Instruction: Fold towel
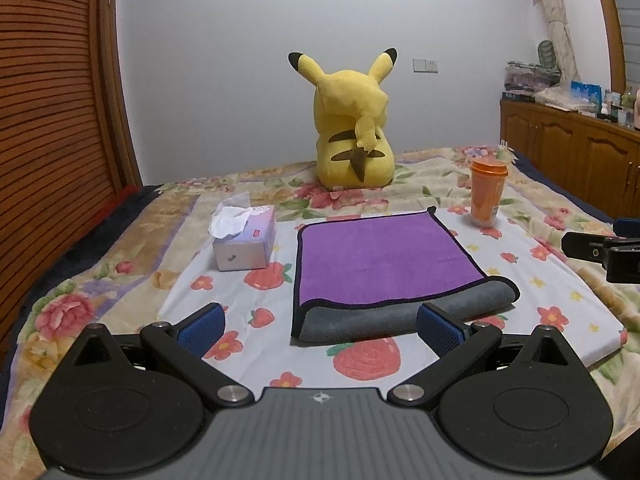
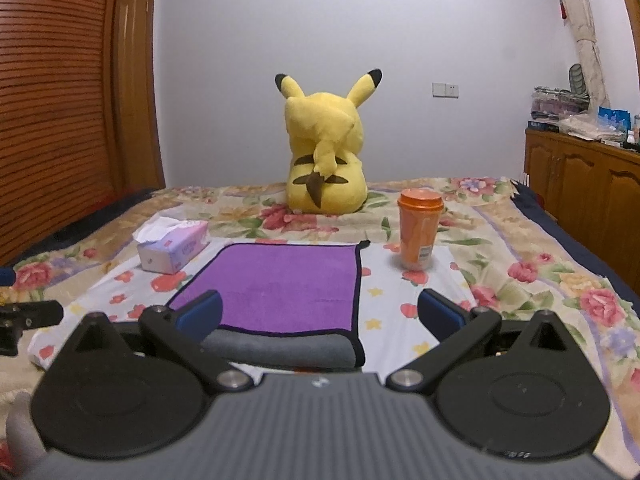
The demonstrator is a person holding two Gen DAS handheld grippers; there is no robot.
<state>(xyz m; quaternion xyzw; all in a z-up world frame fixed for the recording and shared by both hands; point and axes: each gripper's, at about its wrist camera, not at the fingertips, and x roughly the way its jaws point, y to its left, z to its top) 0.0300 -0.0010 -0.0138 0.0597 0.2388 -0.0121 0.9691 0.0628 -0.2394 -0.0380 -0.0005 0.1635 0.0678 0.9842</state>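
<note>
Both grippers, left [image 1: 320, 326] and right [image 2: 320, 316], hover wide apart and empty before the purple towel [image 1: 372, 264], seemingly poised to grab its near fold.

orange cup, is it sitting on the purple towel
No, the orange cup stands upright on the strawberry-print cloth, apart from the purple towel, off its far right corner.
</note>
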